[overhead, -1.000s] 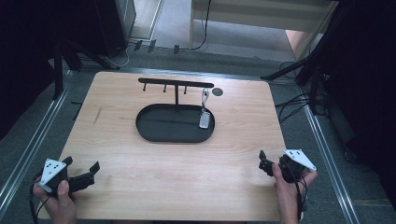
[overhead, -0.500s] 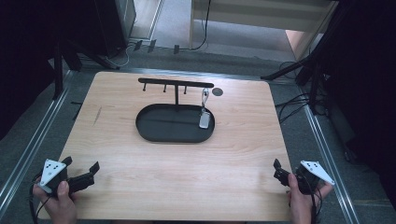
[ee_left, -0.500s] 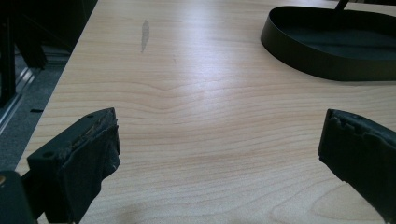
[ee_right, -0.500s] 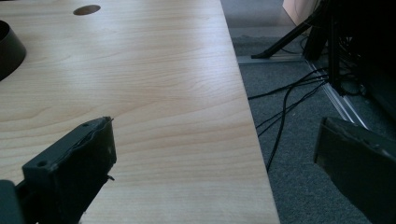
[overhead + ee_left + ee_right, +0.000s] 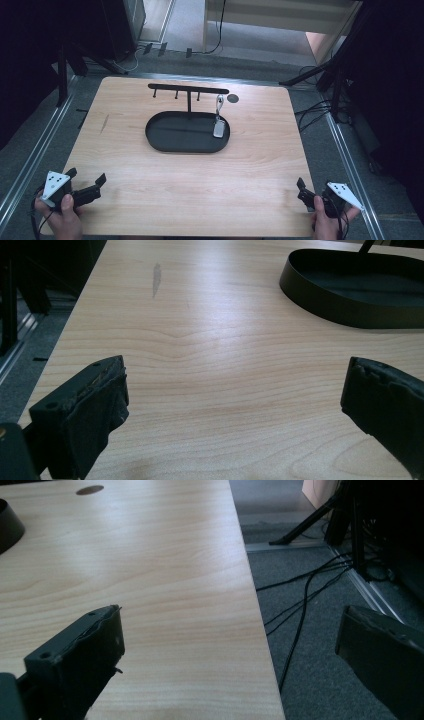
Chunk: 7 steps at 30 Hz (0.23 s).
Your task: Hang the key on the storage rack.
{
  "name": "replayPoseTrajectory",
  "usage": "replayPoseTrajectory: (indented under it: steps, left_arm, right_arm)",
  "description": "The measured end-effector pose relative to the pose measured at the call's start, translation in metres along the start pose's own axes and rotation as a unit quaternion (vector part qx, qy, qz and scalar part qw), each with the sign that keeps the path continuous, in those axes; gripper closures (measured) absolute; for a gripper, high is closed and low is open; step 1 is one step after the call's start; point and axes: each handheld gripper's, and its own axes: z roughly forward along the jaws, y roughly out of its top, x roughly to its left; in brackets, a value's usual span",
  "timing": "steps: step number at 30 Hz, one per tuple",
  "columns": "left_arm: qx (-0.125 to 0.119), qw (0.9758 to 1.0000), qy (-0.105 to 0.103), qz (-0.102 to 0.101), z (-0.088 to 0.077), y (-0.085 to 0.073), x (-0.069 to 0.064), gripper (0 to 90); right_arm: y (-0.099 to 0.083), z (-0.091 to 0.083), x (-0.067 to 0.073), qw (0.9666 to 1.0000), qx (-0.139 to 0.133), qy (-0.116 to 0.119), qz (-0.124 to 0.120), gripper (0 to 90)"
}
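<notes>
**Right gripper backs off to the near-right corner; key ring hangs on the rack**

Change: one second ago the right gripper [image 5: 305,192] sits further in over the tabletop; now it is at the table's 5 o'clock corner, partly past the edge. The left gripper [image 5: 85,182] holds its 7 o'clock spot throughout. Both are well apart from the work, so I judge no grasp is under way: either a finish or a rest.

Task thing: the small silver key ring with a pale tag [image 5: 219,120] hangs from the right end of the thin black T-shaped hook rack [image 5: 188,90], tag low over the black oval metal tray [image 5: 165,142], at 12 o'clock from the hands.

Tools: both grippers have jaws spread wide, nothing between them.

Views: the left gripper view gives the tray wall [image 5: 345,310] at 1 o'clock and a grey smear on the light wooden table [image 5: 200,370]. The right gripper view shows the table edge, dark cables on grey floor [image 5: 300,605], and a round dark spot [image 5: 90,489] at 11 o'clock. The high view alone places rack and key ring.
</notes>
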Motion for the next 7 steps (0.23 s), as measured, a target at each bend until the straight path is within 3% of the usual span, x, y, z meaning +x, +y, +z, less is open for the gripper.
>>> replayPoseTrajectory:
  steps: [7]
  left_arm:
    - [0.005,1.0000,0.004,-0.001,0.0015,0.0006,-0.0005,0.0]
  right_arm:
    - [-0.0020,-0.0054,-0.0039,0.9992,-0.032,-0.003,0.023,0.0]
